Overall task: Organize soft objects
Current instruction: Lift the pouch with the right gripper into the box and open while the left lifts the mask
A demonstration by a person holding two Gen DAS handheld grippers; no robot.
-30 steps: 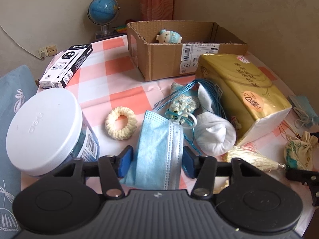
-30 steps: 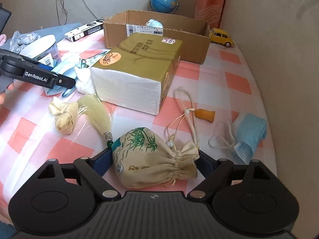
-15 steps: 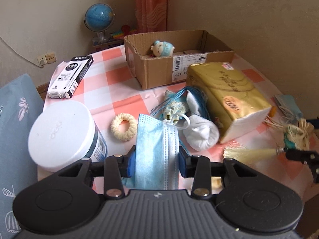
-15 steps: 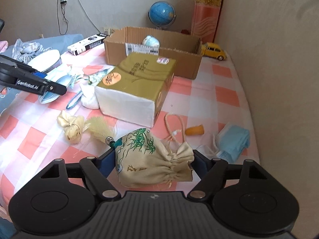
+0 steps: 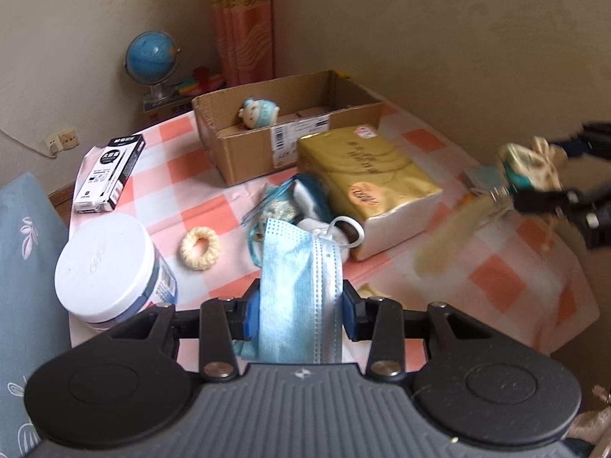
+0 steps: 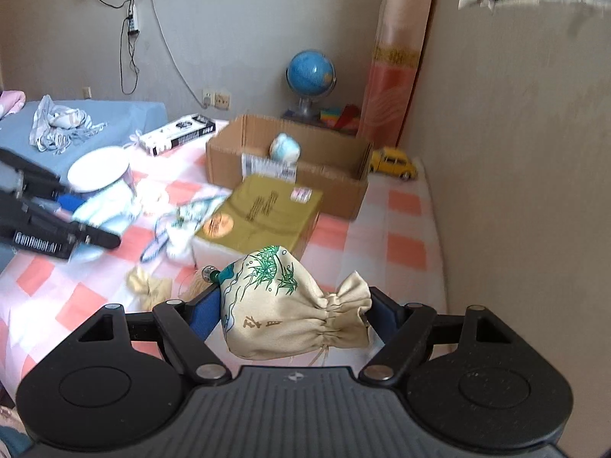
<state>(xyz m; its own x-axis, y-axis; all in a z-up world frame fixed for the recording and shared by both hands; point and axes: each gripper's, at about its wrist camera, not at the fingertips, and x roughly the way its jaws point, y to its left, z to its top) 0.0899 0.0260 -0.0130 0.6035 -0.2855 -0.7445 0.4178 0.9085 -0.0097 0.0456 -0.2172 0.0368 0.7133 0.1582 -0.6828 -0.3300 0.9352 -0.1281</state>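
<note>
My left gripper [image 5: 299, 305] is shut on a light blue face mask [image 5: 298, 267], held above the checked tablecloth [image 5: 198, 206]; the mask's ear loop hangs at its far end. My right gripper [image 6: 294, 309] is shut on a cream drawstring pouch [image 6: 278, 305] with a green bamboo print, lifted off the table. In the left wrist view the pouch [image 5: 530, 164] and its pale tassel [image 5: 446, 240] hang at the right. An open cardboard box [image 5: 290, 133] at the back holds a small blue plush toy [image 5: 259, 112].
A gold tissue pack [image 5: 362, 175] lies between the grippers and the box. A white-lidded jar [image 5: 107, 267], a knit ring [image 5: 200, 248], a white sock [image 5: 309, 225] and a black-and-white carton [image 5: 110, 171] sit to the left. A yellow toy car [image 6: 393, 162] stands by the wall.
The left jaws have closed on the mask and lifted it. The right gripper has risen with the pouch, whose tassel now hangs clear of the table.
</note>
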